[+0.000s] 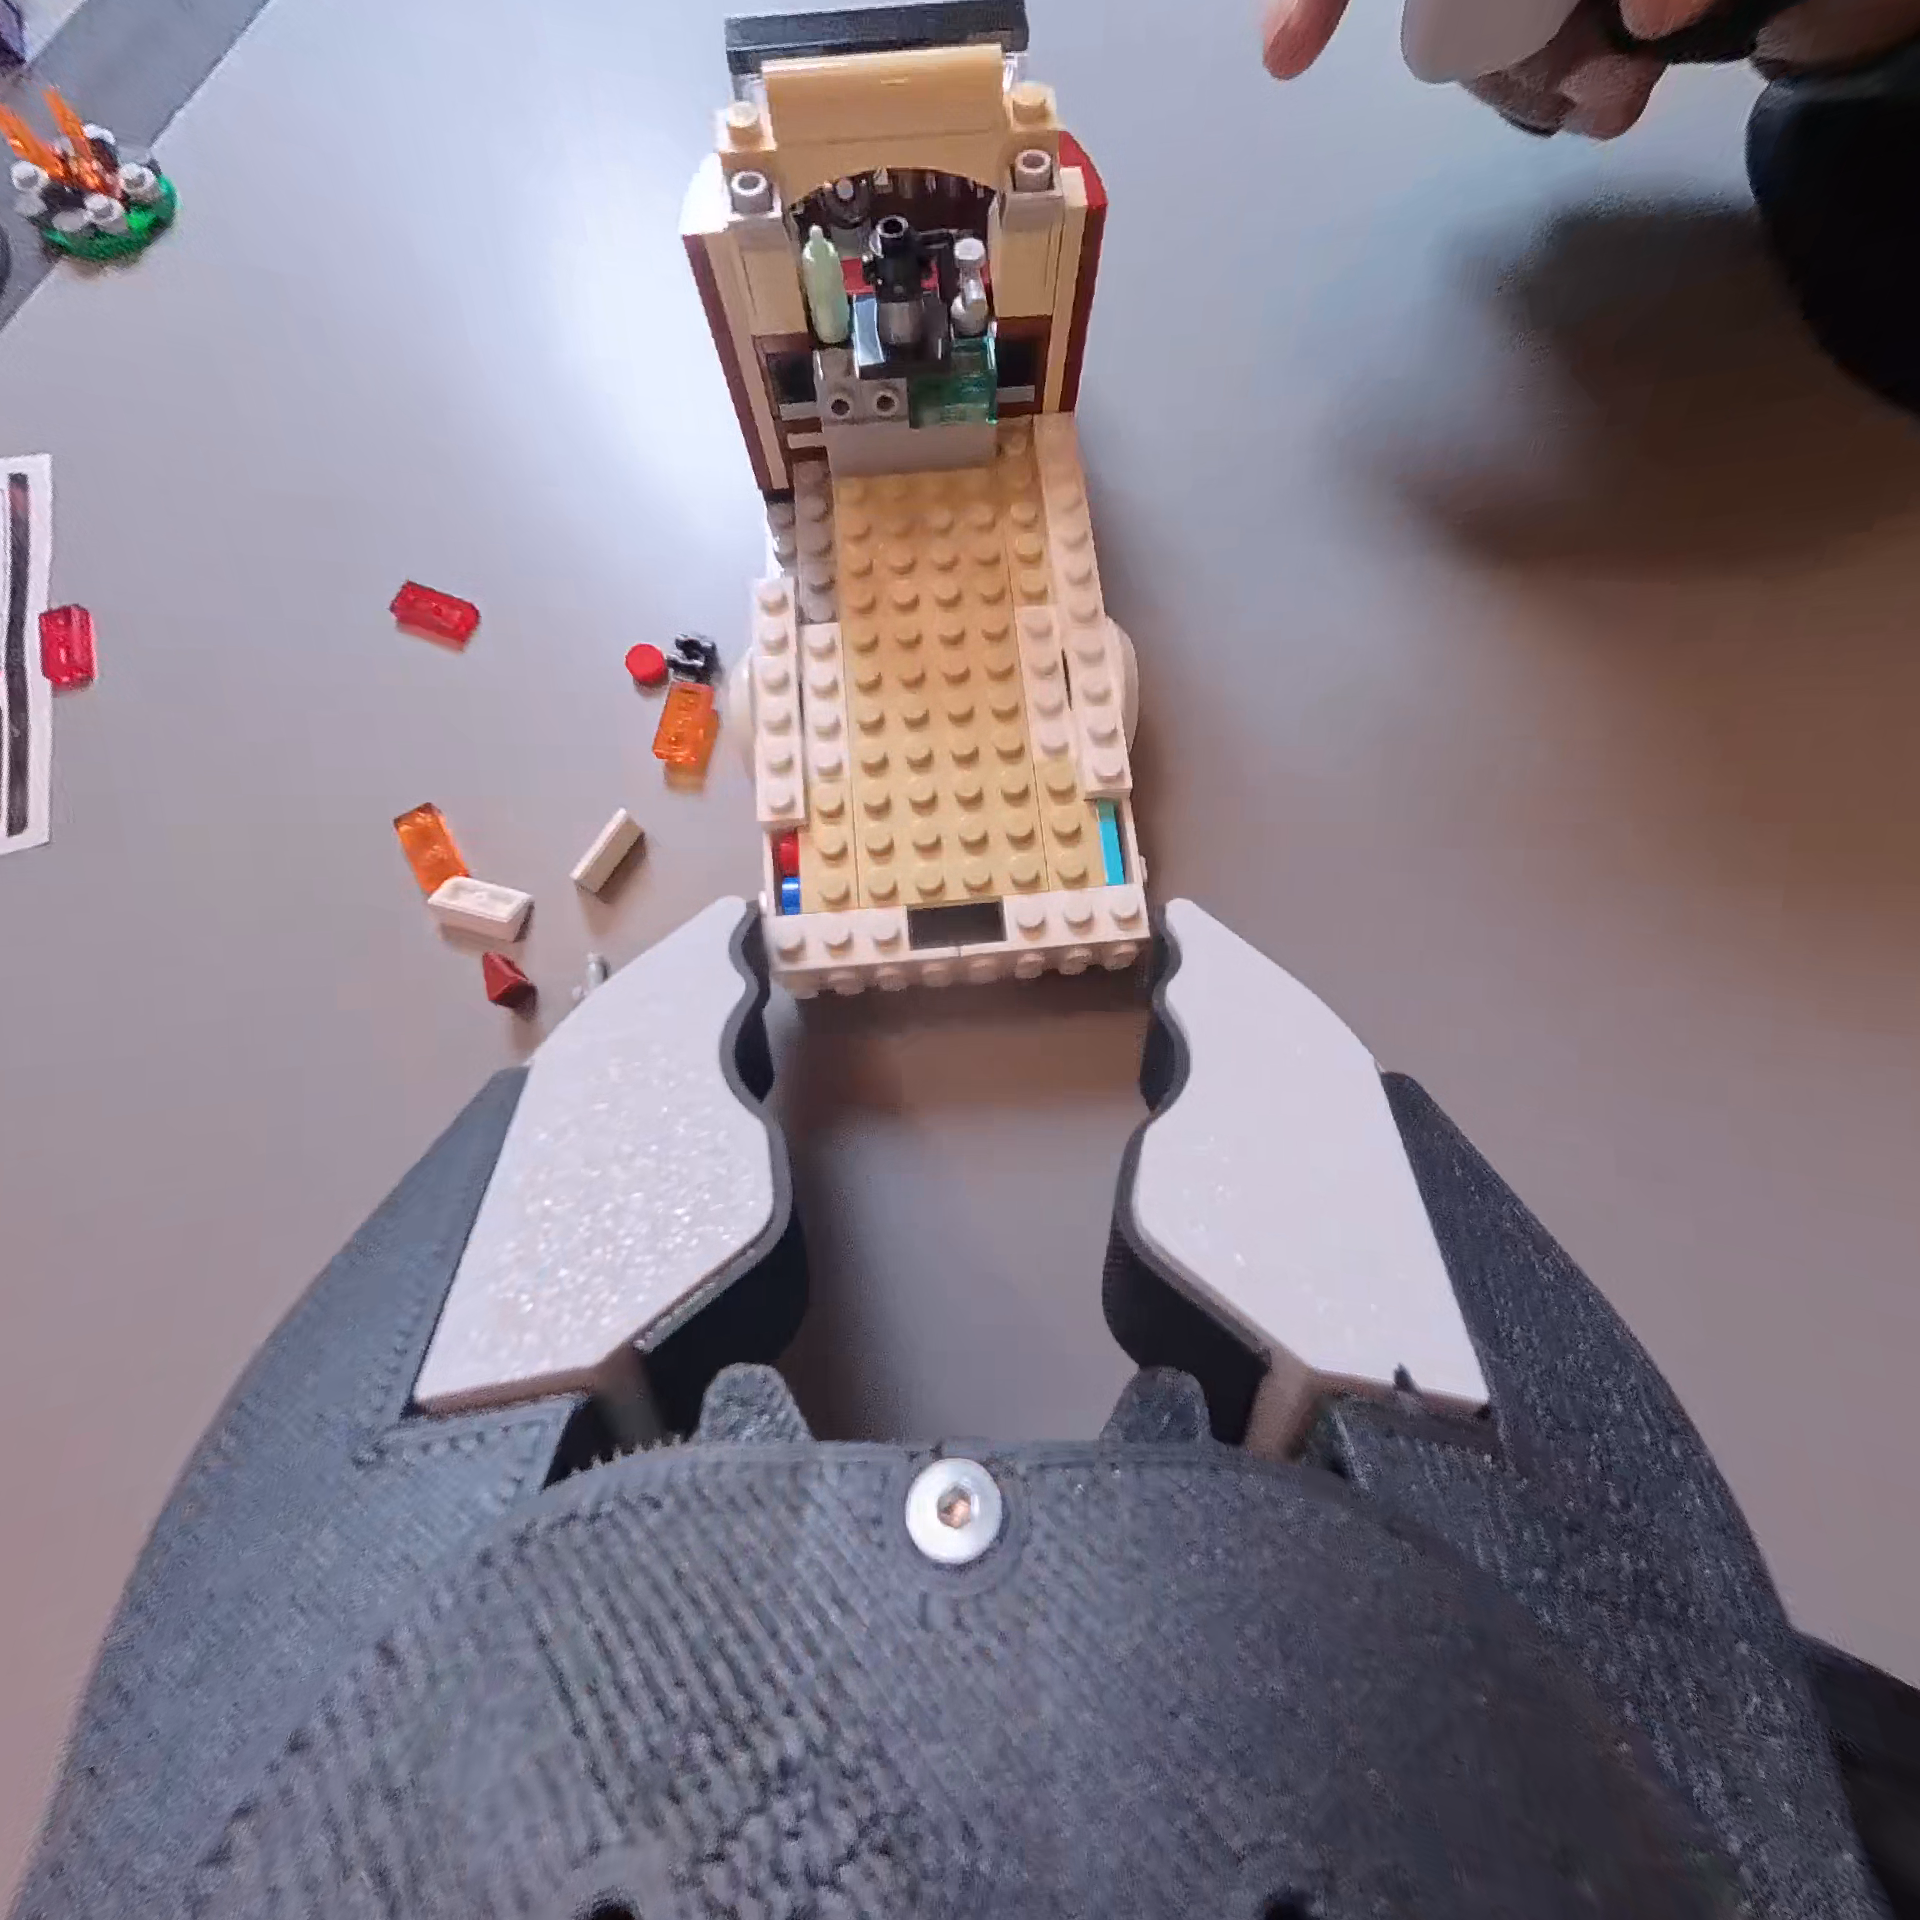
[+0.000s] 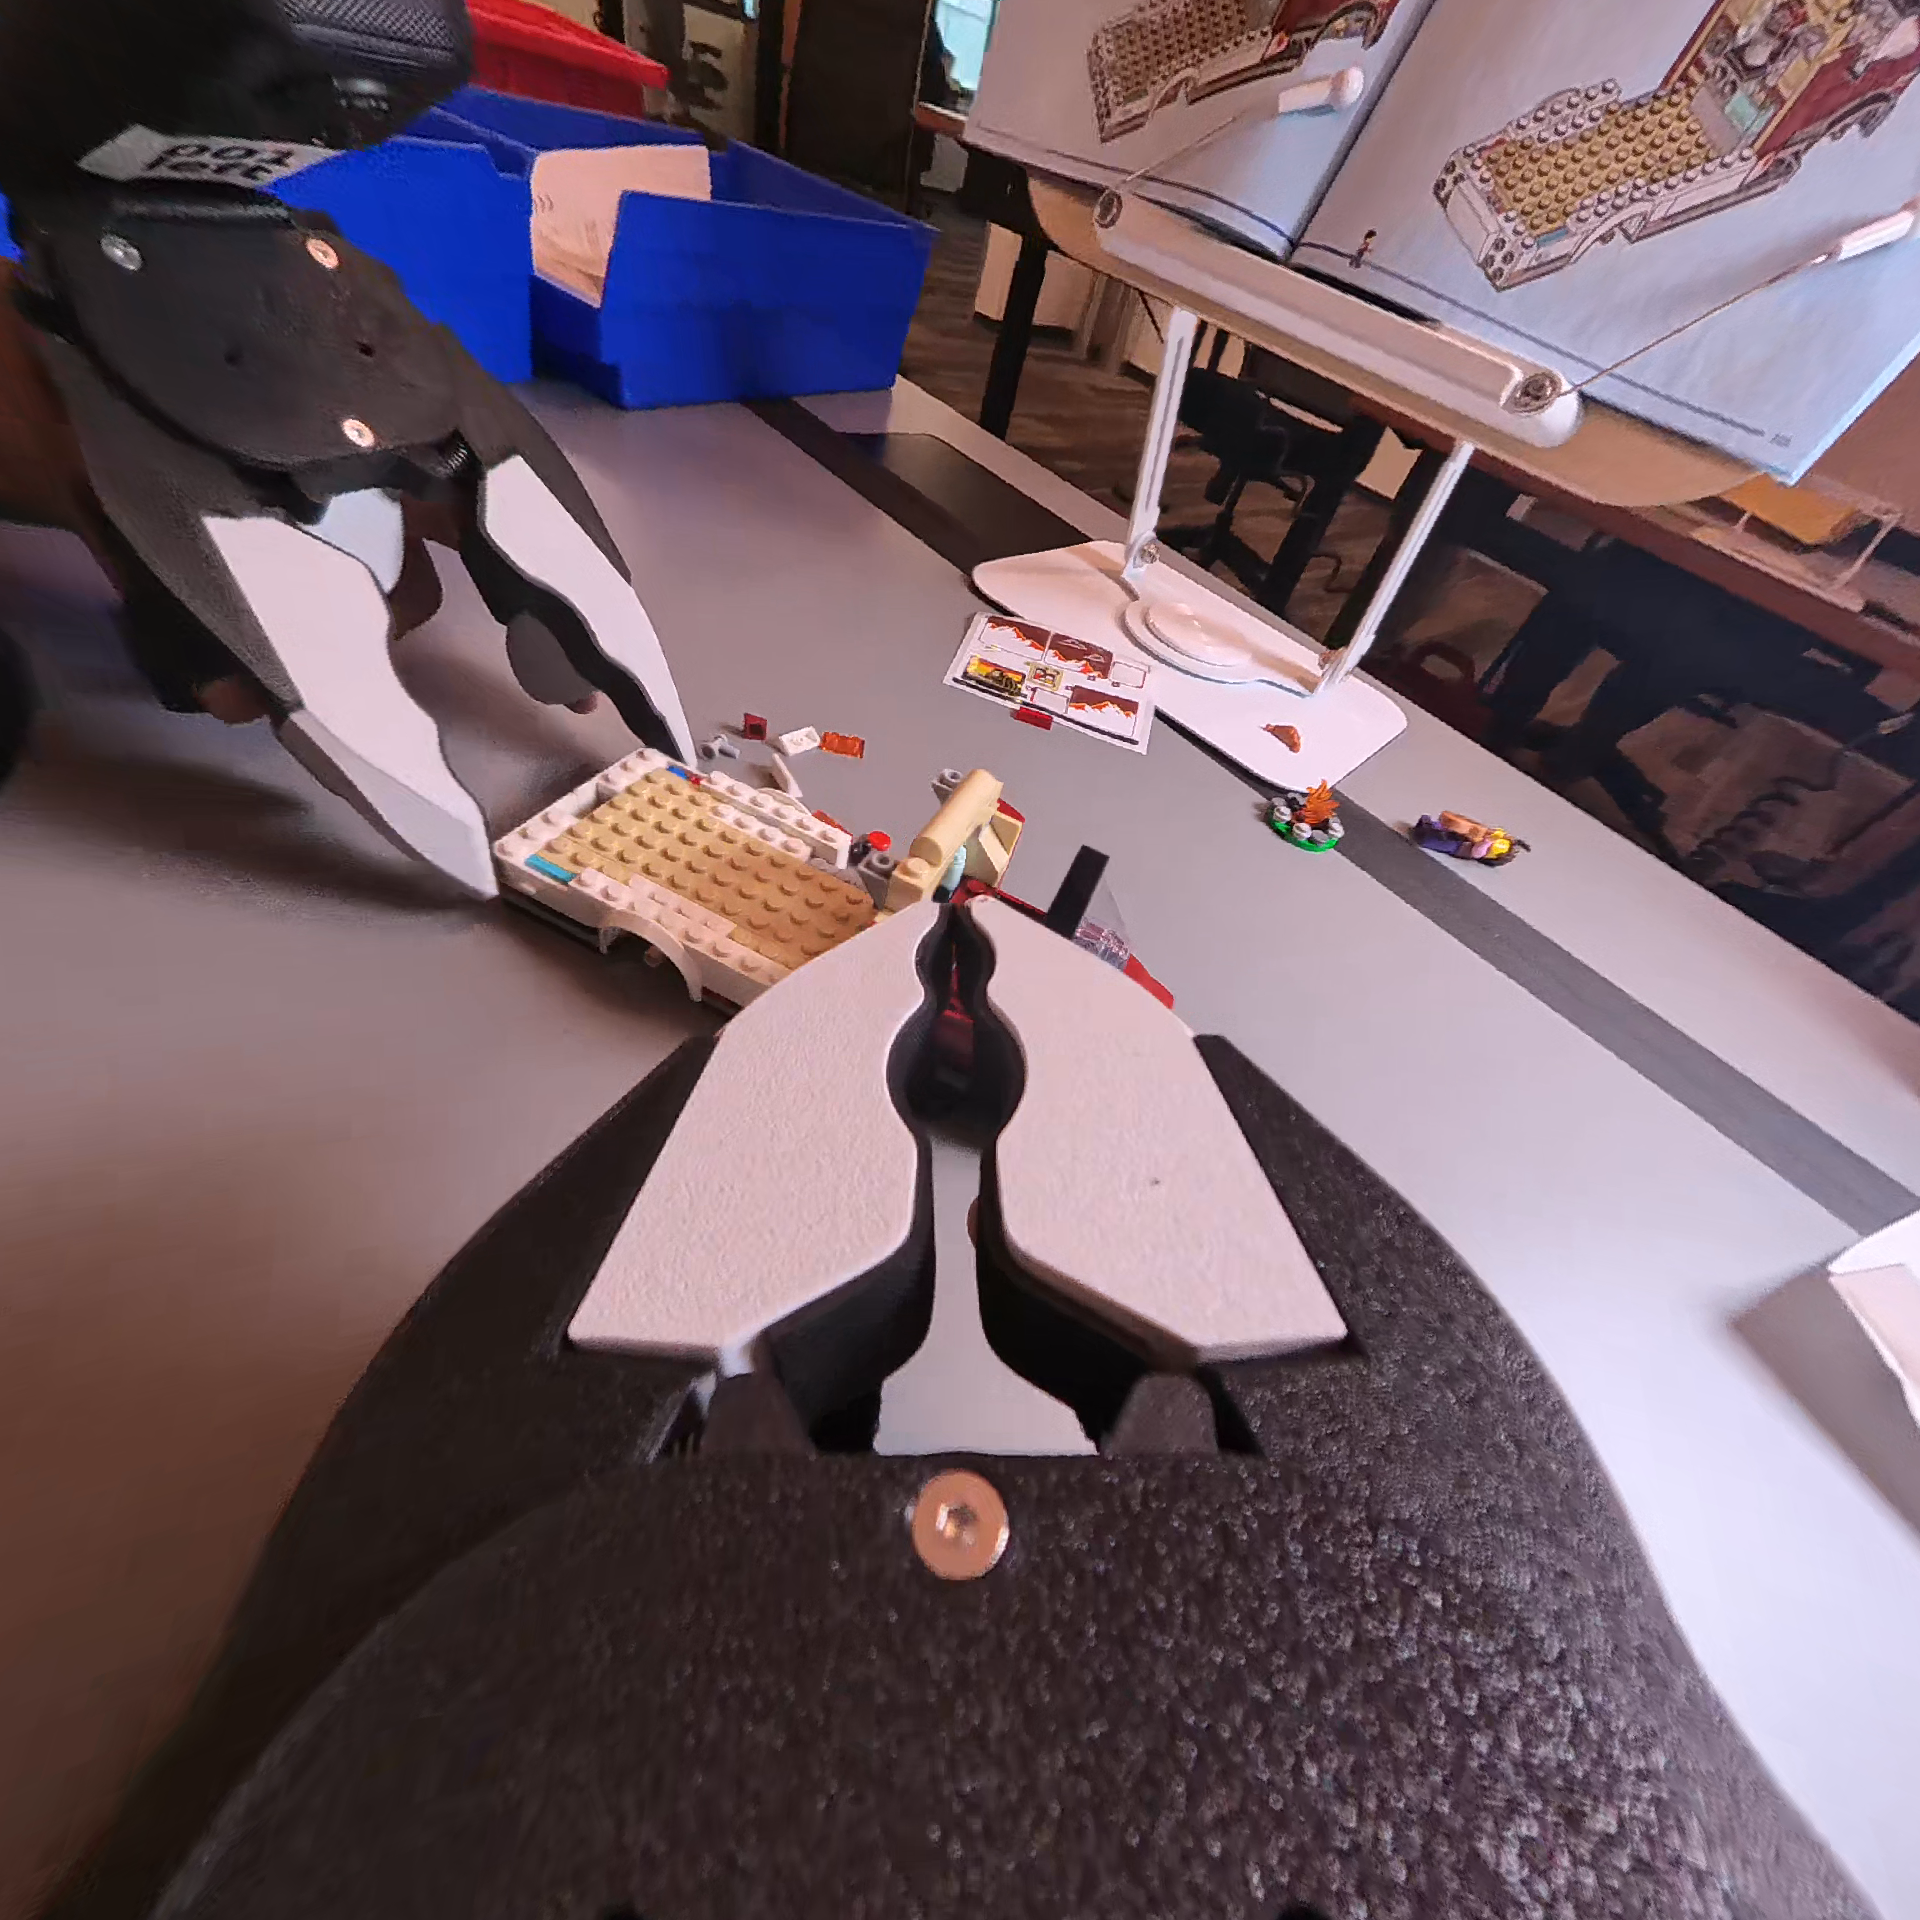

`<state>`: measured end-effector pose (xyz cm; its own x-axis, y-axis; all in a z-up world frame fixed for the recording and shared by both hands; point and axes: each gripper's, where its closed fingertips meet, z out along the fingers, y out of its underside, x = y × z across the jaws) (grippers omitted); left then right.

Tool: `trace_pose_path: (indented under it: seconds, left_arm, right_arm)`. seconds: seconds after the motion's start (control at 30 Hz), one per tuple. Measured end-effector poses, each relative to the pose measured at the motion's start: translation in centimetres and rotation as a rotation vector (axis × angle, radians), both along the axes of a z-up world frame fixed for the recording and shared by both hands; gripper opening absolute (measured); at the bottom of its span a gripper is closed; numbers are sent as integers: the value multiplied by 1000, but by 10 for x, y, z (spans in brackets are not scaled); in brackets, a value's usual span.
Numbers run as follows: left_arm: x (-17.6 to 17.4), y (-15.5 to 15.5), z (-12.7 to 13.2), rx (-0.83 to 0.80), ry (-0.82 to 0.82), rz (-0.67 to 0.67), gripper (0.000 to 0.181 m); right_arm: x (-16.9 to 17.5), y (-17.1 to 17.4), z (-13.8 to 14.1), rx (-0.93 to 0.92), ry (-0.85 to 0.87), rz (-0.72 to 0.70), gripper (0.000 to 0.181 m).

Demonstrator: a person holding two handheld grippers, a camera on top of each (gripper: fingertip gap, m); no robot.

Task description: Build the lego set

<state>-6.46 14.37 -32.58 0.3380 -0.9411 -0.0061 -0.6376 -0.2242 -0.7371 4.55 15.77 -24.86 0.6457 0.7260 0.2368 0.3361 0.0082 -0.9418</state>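
A: We log the half-built tan, white and dark red brick vehicle model [image 1: 935,644] flat on the grey table [image 1: 1455,935]; we take it as our landmark. Its studded tan bed points toward our left gripper [image 1: 956,935], the cab with small bottle pieces sits at the far end.

B: Left gripper's fingers are spread wide, one white tip on each side of the model's white rear edge, right at its corners. From the right wrist view [image 2: 587,821] they look to be touching the corners, but we cannot confirm a squeeze.

A: And the right gripper [image 2: 951,914]?

B: Fingers nearly together, only a thin slit between the tips. Dark red shows through the slit by the model's cab end; we cannot tell whether anything is pinched.

A: Loose pieces lie left of the model in the left wrist view: a clear red plate [image 1: 434,613], a clear orange plate [image 1: 686,727], a white tile [image 1: 606,850], a small dark red slope [image 1: 507,979].

B: Beyond the model in the right wrist view: a sticker sheet [image 2: 1049,681], a white book stand [image 2: 1195,623] holding the open instruction booklet [image 2: 1558,156], a small green-based campfire build [image 2: 1307,816], and blue plastic bins [image 2: 717,281].
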Motion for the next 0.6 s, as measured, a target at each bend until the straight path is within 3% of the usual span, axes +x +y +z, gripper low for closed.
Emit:
trace_pose_path:
  seconds: [0.2, 0.3, 0.37, 0.43, 0.53, 0.6]
  left_arm:
    - [11, -7, 0, 28, -7, 16, 70]
    - [6, -4, 16, 62, -35, 62, 87]
    - [-1, -7, 62, 132, -167, 95, 78]
    - [-28, -8, 126, 275, -306, 160, 60]
    - [-120, 3, 204, 509, -340, 384, 38]
    - [-203, 21, 220, 533, -218, 590, 36]
  right_arm:
    - [1, -2, 3, 19, -8, 2, 0]
    - [1, -3, 6, 31, -4, 5, 0]
    - [2, -5, 12, 51, 3, 7, 0]
    - [6, -5, 18, 89, -6, 1, 0]
    - [17, 1, 26, 184, -75, -37, 0]
    - [22, 3, 29, 221, -109, -57, 1]
